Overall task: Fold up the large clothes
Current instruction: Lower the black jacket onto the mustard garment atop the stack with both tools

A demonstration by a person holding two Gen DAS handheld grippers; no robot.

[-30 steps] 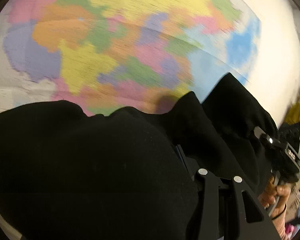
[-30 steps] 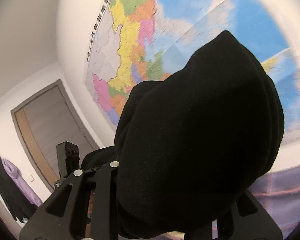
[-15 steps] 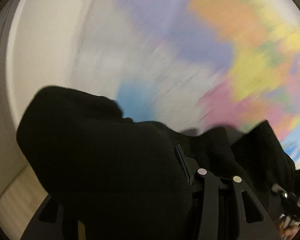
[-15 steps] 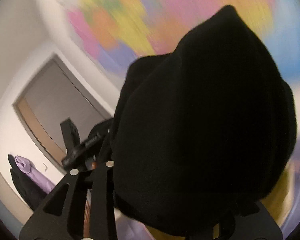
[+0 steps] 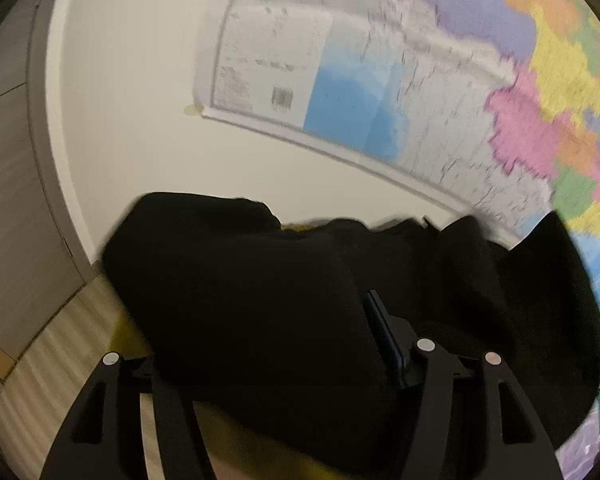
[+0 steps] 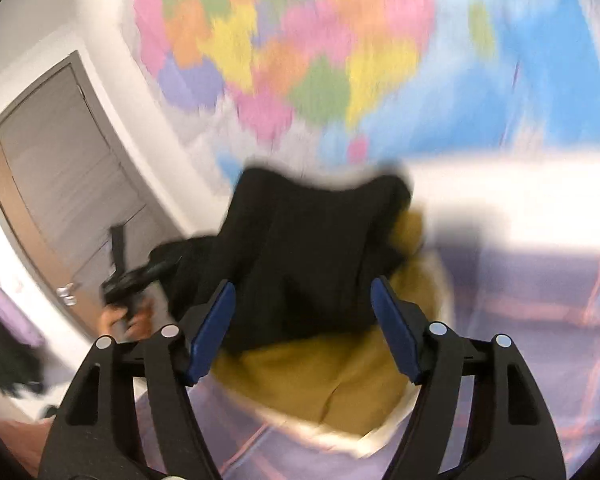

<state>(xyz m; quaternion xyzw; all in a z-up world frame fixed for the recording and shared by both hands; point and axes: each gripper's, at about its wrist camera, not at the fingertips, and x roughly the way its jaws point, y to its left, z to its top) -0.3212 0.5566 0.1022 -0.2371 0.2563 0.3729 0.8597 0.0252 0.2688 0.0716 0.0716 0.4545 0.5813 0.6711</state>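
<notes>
A black garment [image 6: 312, 248] lies bunched on a mustard-yellow cloth [image 6: 332, 376] spread over a purple plaid bed cover [image 6: 540, 320]. My right gripper [image 6: 302, 284] is opening: both blue pads [image 6: 214, 332] are bare and the garment sits just beyond the fingertips, free of them. In the left wrist view the black garment [image 5: 260, 300] drapes over the left finger of my left gripper [image 5: 256, 312] and fills the gap. Its jaws are opening; only the right pad [image 5: 382, 336] shows, edge-on beside the cloth. The left gripper [image 6: 128, 276] also appears in the right wrist view, held by a hand [image 6: 128, 320].
A large coloured map [image 5: 420, 80] hangs on the white wall behind the bed. A grey door [image 6: 60, 184] stands to the left, with purple and black clothes [image 6: 4, 320] hanging beside it. Light wood floor [image 5: 52, 368] shows at the left.
Both grippers came down from in front of the map to the bed. The right jaws spread wide and the black garment dropped out onto the yellow cloth. The left jaws widened too.
</notes>
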